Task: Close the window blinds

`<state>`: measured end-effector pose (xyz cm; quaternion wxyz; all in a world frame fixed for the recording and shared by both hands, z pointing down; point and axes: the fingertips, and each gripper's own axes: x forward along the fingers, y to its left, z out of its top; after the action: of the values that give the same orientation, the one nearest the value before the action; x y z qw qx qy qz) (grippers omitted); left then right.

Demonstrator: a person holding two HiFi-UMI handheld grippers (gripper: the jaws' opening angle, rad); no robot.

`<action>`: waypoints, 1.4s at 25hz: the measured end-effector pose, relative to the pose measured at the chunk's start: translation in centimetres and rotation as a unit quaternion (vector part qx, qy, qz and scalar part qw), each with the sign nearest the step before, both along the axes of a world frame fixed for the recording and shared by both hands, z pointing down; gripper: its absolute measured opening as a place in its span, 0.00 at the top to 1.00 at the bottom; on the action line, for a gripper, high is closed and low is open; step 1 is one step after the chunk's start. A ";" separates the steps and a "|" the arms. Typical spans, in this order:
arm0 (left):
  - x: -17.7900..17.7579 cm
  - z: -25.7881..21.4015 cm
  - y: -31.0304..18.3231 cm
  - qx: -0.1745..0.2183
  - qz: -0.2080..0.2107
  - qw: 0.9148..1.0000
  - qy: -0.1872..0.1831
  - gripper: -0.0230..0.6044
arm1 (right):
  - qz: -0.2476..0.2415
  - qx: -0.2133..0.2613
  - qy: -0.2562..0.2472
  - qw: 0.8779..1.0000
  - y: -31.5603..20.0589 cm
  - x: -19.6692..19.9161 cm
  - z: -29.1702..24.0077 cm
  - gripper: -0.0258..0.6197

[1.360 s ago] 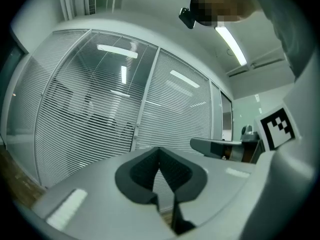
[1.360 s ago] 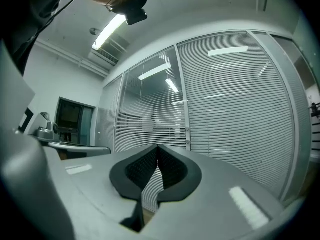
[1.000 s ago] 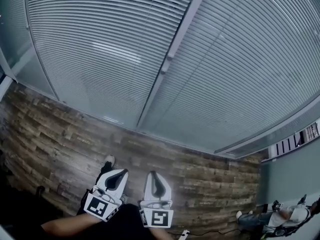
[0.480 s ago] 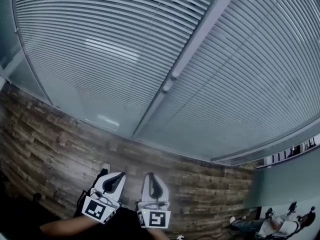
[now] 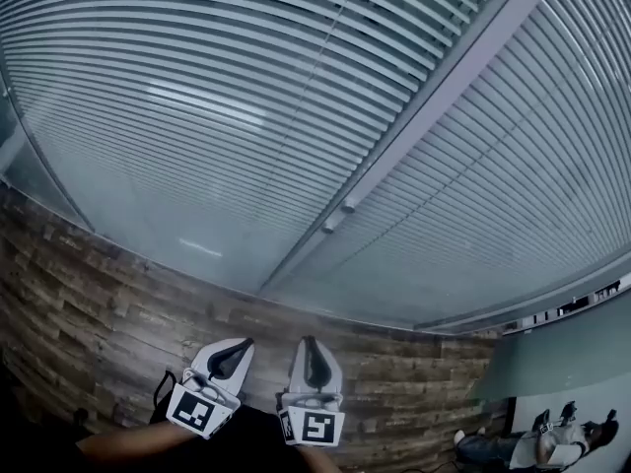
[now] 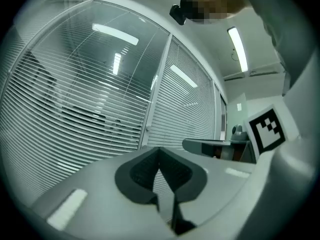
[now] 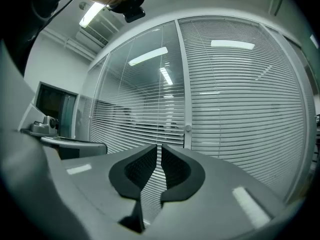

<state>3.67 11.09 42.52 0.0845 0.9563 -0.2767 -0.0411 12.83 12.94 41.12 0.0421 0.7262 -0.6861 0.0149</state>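
Blinds (image 5: 197, 116) loom larger than a second ago, straight ahead; left gripper (image 5: 243, 343) and right gripper (image 5: 308, 342), both closed on nothing, have neared them, likely heading for the frame knob (image 5: 348, 205).

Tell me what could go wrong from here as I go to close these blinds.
1. Both the left gripper and right gripper are shut and empty; reaching the small knob on the frame like that may bump it, not grip it.
2. The blinds seem to sit behind glass, so pushing forward risks striking it.
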 end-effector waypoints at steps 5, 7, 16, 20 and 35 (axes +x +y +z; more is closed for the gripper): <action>-0.4 -0.2 -3.5 -0.005 0.019 1.000 0.005 0.96 | 0.020 -0.004 0.007 1.000 -3.2 0.1 -0.2 0.93; -0.2 0.5 -4.2 -0.010 0.025 1.000 0.007 0.96 | 0.029 -0.009 0.011 0.999 -3.5 0.3 0.7 0.93; 1.1 1.1 -8.1 -0.007 0.006 1.000 0.006 0.96 | 0.025 -0.006 0.015 1.000 -7.0 1.5 0.8 0.93; 1.3 0.9 -9.1 -0.011 -0.025 1.000 -0.001 0.96 | 0.017 0.006 0.021 1.000 -8.7 3.5 -0.7 0.91; 3.6 0.2 -12.6 0.012 -0.027 1.000 -0.007 0.96 | 0.035 0.013 0.039 0.999 -14.4 8.5 -1.7 0.81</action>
<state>7.26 -1.48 42.71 0.0698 0.9497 -0.3026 -0.0398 21.37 -1.49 39.38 0.0586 0.7500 -0.6585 -0.0213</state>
